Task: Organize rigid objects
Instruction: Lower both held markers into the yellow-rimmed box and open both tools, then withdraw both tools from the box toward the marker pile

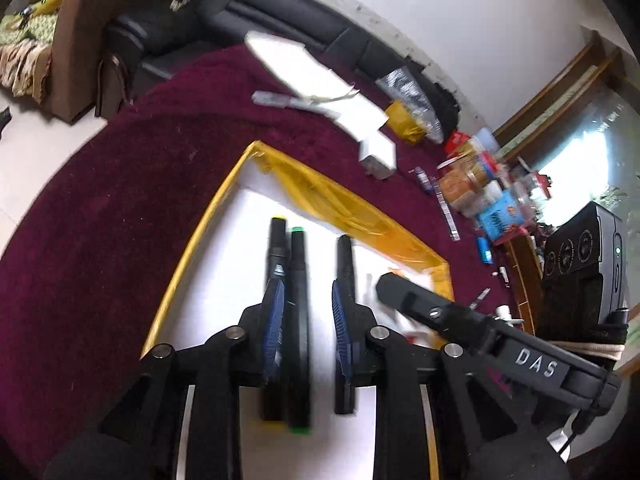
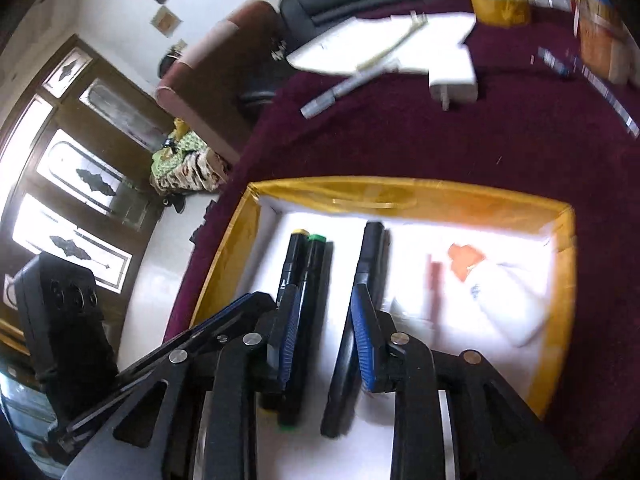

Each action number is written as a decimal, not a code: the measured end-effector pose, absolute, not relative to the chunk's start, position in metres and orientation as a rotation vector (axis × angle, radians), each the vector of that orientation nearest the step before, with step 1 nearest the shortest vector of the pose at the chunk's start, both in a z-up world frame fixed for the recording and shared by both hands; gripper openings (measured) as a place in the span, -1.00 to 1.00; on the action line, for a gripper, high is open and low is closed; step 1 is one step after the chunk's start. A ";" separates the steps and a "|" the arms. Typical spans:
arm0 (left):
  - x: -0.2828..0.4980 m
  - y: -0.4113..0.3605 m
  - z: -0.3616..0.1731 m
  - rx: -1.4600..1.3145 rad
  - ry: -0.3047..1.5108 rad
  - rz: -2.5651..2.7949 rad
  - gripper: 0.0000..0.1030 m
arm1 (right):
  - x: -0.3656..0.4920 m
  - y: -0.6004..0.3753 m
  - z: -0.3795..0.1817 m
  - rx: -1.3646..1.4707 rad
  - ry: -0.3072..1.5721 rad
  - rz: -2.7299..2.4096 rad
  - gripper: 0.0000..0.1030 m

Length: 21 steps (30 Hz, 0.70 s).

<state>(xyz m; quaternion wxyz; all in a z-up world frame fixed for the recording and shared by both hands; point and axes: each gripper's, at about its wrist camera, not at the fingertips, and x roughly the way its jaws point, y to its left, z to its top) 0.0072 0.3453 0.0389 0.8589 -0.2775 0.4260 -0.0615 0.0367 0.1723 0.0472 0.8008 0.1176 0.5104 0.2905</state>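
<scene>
Left wrist view looks down into a yellow-rimmed tray (image 1: 188, 256) on the maroon surface (image 1: 100, 208), where three black markers lie side by side. The left gripper (image 1: 308, 312) hangs with jaws spread, empty: the green-capped marker (image 1: 298, 300) and yellow-capped marker (image 1: 277, 252) by its left finger, the third marker (image 1: 345, 264) by its right. The right gripper (image 2: 326, 320) is likewise spread over the same markers; a white bottle (image 2: 504, 300) lies beside them.
</scene>
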 end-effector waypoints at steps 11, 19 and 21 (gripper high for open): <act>-0.103 0.237 0.130 -0.449 0.636 -0.343 0.48 | -0.074 0.008 0.129 0.032 0.517 0.303 0.98; -0.133 0.130 0.101 -0.420 0.702 -0.480 0.47 | -0.053 -0.157 0.087 0.192 0.780 0.134 0.45; -0.129 0.116 0.088 -0.415 0.780 -0.485 0.47 | -0.051 -0.172 0.073 0.184 0.847 0.153 0.13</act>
